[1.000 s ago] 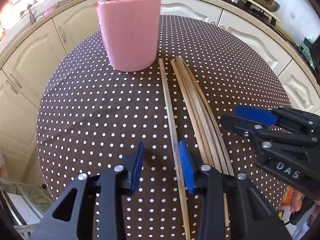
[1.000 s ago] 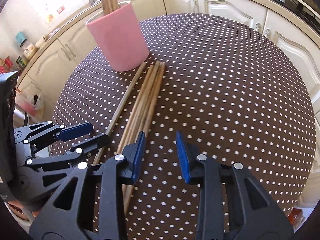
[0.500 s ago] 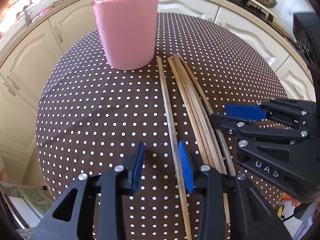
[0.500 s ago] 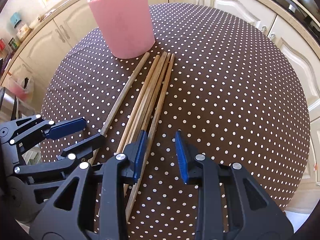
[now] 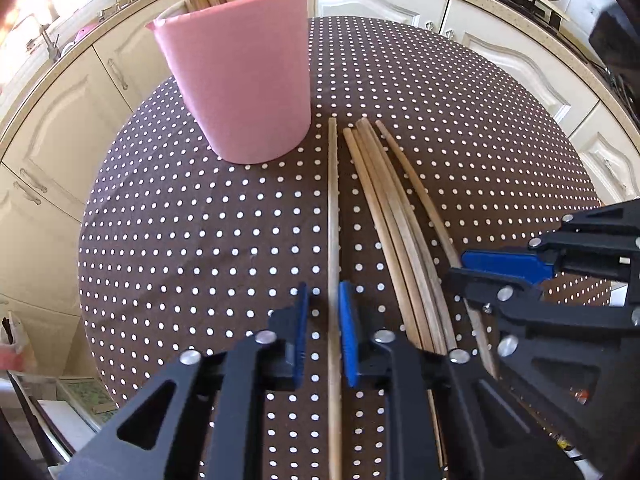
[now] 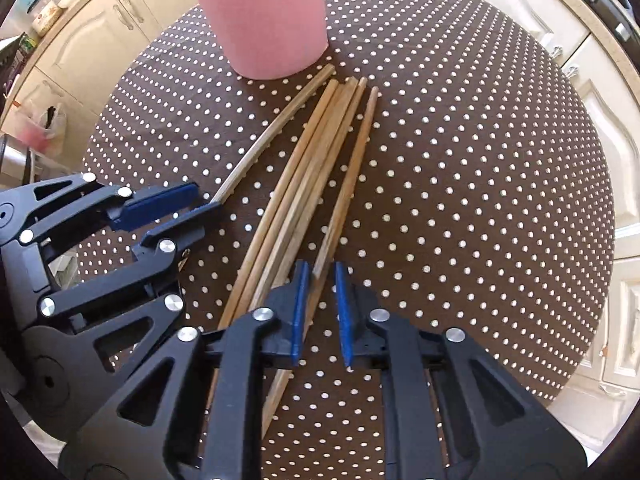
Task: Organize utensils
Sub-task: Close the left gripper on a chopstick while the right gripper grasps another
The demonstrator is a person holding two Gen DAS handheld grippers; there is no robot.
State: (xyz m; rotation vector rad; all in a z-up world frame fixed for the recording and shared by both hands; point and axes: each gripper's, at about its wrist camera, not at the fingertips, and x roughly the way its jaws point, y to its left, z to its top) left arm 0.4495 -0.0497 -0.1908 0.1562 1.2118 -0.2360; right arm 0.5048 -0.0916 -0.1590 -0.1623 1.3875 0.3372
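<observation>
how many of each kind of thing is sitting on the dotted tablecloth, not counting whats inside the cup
pink cup: 1
loose wooden sticks: 5, as far as the bunched tips show
total: 6

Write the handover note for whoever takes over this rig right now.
Left hand-held gripper: jaws have just closed, around the lone chopstick.
Right hand-held gripper: jaws have just closed, around the outermost chopstick.
Both chopsticks lie flat on the dotted table, not lifted.
The loose bundle lies between them, tips near the pink cup.
Done: several chopsticks already stand in the cup.
Left: lift these two, drop them in the cup, then clear the bundle.
</observation>
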